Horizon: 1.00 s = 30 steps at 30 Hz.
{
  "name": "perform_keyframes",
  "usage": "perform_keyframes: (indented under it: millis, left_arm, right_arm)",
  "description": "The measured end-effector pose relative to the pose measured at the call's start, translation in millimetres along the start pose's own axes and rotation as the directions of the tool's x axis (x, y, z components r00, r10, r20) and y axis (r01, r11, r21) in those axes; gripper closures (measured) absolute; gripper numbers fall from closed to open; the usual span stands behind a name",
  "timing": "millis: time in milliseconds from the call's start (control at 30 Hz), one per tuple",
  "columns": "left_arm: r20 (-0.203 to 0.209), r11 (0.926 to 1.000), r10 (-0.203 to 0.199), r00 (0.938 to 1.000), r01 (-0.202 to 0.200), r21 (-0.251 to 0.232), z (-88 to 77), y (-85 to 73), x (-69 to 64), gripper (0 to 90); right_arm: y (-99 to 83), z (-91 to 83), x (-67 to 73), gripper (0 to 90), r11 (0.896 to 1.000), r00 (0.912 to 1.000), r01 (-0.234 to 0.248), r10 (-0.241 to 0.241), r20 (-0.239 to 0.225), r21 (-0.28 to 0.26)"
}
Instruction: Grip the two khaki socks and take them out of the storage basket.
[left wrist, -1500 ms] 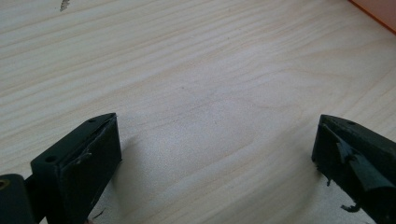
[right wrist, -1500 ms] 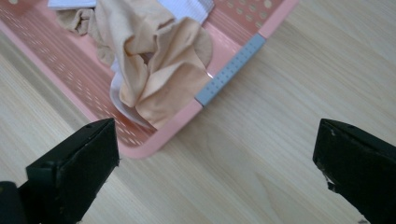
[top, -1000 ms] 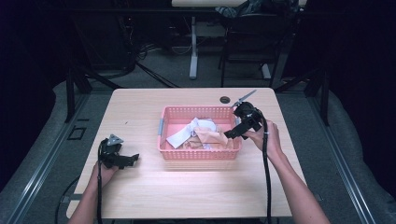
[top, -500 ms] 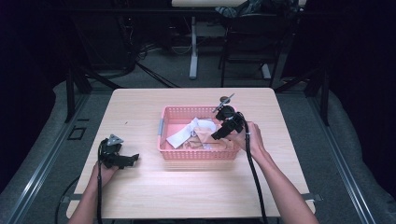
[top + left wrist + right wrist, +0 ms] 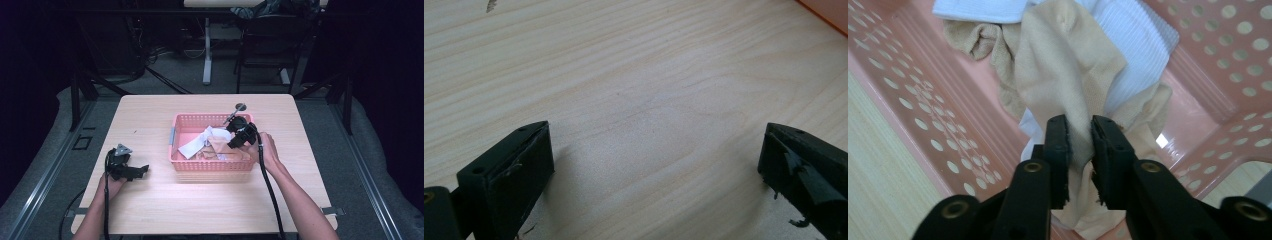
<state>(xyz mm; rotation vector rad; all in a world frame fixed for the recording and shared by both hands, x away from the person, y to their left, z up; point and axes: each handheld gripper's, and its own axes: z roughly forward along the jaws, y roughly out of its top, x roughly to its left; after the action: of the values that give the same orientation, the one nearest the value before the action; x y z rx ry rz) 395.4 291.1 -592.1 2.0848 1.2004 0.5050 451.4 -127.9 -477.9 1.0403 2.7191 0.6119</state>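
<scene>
A pink perforated basket (image 5: 200,165) stands mid-table with beige cloth (image 5: 216,146) and white cloth (image 5: 196,145) inside. My right gripper (image 5: 235,142) reaches into the basket's right part; its jaws have just been closing. In the right gripper view the right gripper (image 5: 1079,131) pinches a fold of the beige cloth (image 5: 1068,75), with the white cloth (image 5: 1135,60) behind it. My left gripper (image 5: 142,170) rests on the table left of the basket, and in the left gripper view the left gripper (image 5: 654,150) stands open over bare wood.
A small dark round object (image 5: 240,106) lies on the table just behind the basket. The basket's corner (image 5: 824,10) shows at the upper right of the left gripper view. Table legs and cables stand on the floor beyond the far edge.
My right gripper moved left and down from beside the basket into it, and its jaws closed onto the beige cloth. The left gripper stayed put.
</scene>
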Motion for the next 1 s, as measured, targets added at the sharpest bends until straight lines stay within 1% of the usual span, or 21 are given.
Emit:
perform_keyframes:
  millis: [33,133,167,200,333,367,467,500,533,667,767,800,833,867,933,1000]
  left_arm:
    - [0.0,1.0,0.0,1.0,0.0,0.0,0.0,0.0,0.0,1.2]
    - [0.0,1.0,0.0,1.0,0.0,0.0,0.0,0.0,0.0,1.2]
    - [0.001,1.0,0.0,1.0,0.0,0.0,0.0,0.0,0.0,1.2]
    - [0.0,1.0,0.002,1.0,-0.002,-0.001,0.1,0.0,0.1,1.2]
    - [0.001,1.0,0.0,1.0,0.0,0.0,0.1,0.0,0.0,1.2]
    - [0.0,1.0,0.0,1.0,0.0,0.0,0.0,0.0,0.0,1.2]
    - [0.0,1.0,0.0,1.0,0.0,0.0,0.0,0.0,0.0,1.2]
    - [0.0,1.0,0.0,1.0,0.0,0.0,0.0,0.0,0.0,1.2]
    - [0.001,1.0,0.0,1.0,0.0,0.0,0.0,0.0,0.0,1.2]
    - [0.001,1.0,0.0,1.0,0.0,0.0,0.0,0.0,0.0,1.2]
    - [0.0,1.0,0.002,1.0,-0.002,-0.001,0.1,0.0,0.1,1.2]
    - [0.0,1.0,0.0,1.0,0.0,0.0,0.0,0.0,0.0,1.2]
    - [0.001,1.0,0.0,1.0,0.0,0.0,0.0,0.0,0.0,1.2]
    - [0.001,1.0,0.0,1.0,0.0,0.0,0.0,0.0,0.0,1.2]
    - [0.0,1.0,0.0,1.0,0.0,0.0,0.0,0.0,0.0,1.2]
    - [0.0,1.0,0.0,1.0,0.0,0.0,0.0,0.0,0.0,1.2]
  right_arm:
    - [0.4,-1.7,-0.1,81.8,1.0,1.0,0.008,-0.008,0.004,0.001]
    - [1.3,-7.6,0.2,84.6,1.0,0.9999,0.014,-0.014,0.005,-0.02]
    - [1.4,-9.5,0.8,84.8,0.999,1.0,0.009,-0.009,0.003,-0.031]
    - [2.0,-12.0,0.8,85.0,0.999,0.9999,0.015,-0.015,0.006,-0.036]
    - [4.2,-21.7,2.6,85.5,0.998,0.9999,0.014,-0.013,0.007,-0.065]
    - [4.9,-24.2,2.5,85.6,0.998,0.9998,0.018,-0.018,0.012,-0.066]
    - [7.2,-30.3,1.2,85.7,0.996,0.9999,0.013,-0.012,0.009,-0.086]
    - [8.0,-33.0,0.3,85.8,0.995,0.9998,0.019,-0.018,0.013,-0.094]
    - [8.7,-35.7,0.7,85.8,0.994,0.9999,0.008,-0.006,0.013,-0.105]
    - [13.0,-49.4,-1.8,85.8,0.991,0.9999,0.003,-0.002,0.012,-0.137]
    - [14.6,-53.7,-2.5,85.7,0.99,1.0,0.0,0.001,0.01,-0.143]
    - [15.2,-55.0,-2.7,85.7,0.988,0.9999,-0.001,0.003,0.013,-0.152]
    - [16.8,-59.3,-3.8,85.7,0.989,0.9998,0.004,-0.001,0.017,-0.149]
    - [16.8,-59.3,-3.8,85.7,0.989,0.9998,0.004,-0.001,0.017,-0.149]
    - [18.6,-64.8,-4.7,85.7,0.987,0.9996,0.001,0.004,0.027,-0.163]
    - [19.2,-66.1,-5.2,85.7,0.987,0.9997,-0.001,0.005,0.026,-0.163]
